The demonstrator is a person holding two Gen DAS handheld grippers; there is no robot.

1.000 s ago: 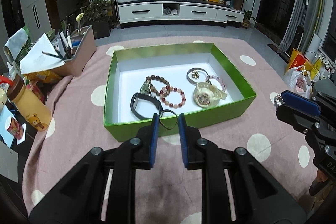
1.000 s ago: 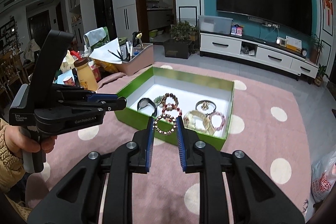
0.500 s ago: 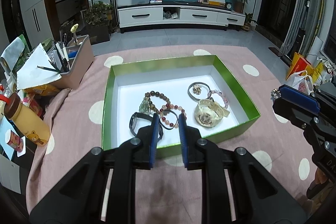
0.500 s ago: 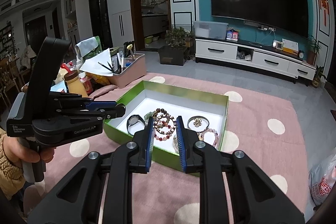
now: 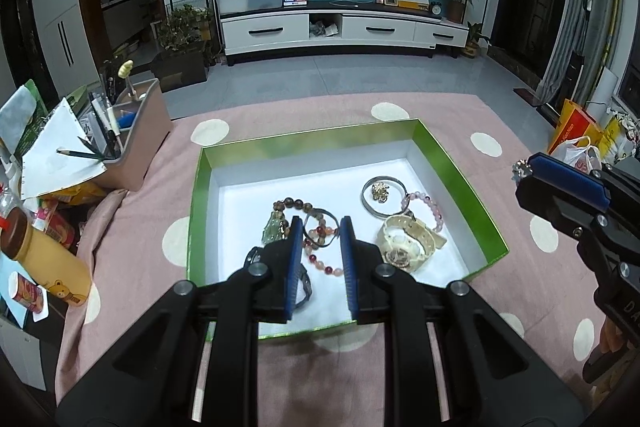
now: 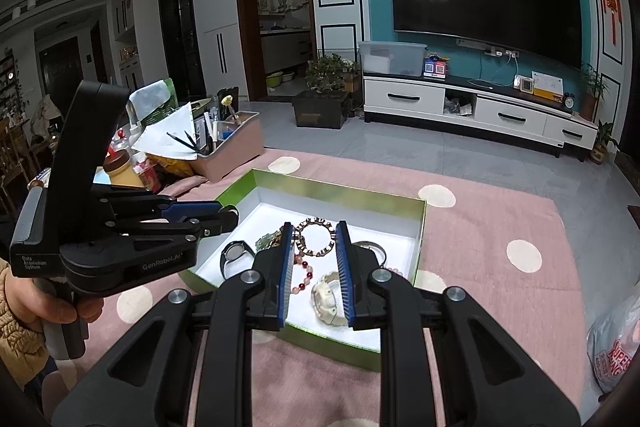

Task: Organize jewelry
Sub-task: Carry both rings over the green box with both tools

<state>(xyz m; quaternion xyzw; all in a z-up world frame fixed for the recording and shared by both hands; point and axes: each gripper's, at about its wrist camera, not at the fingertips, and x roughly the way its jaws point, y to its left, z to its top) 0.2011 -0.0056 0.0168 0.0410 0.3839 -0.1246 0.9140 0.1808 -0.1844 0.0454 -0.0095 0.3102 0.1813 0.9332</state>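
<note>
A green box (image 5: 196, 203) with a white floor lies on the pink dotted cloth. It holds a beaded bracelet (image 5: 322, 263), a cream watch (image 5: 404, 247), a silver bangle (image 5: 380, 195), a pink bead bracelet (image 5: 430, 205) and a black watch (image 6: 236, 255). My left gripper (image 5: 320, 227) is shut on a thin dark ring bracelet (image 5: 320, 233) above the box. My right gripper (image 6: 314, 233) is shut on a studded metal bracelet (image 6: 315, 235), held above the box (image 6: 420, 227).
A pink organizer bin (image 5: 136, 139) with pens and papers stands at the left. A yellow bottle (image 5: 44, 259) and a small can (image 5: 28, 293) lie by the cloth's left edge. Bags (image 5: 576, 143) stand on the floor at the right.
Both grippers moved forward over the box and rose, each still holding its bracelet. The box now sits lower and nearer in both views.
</note>
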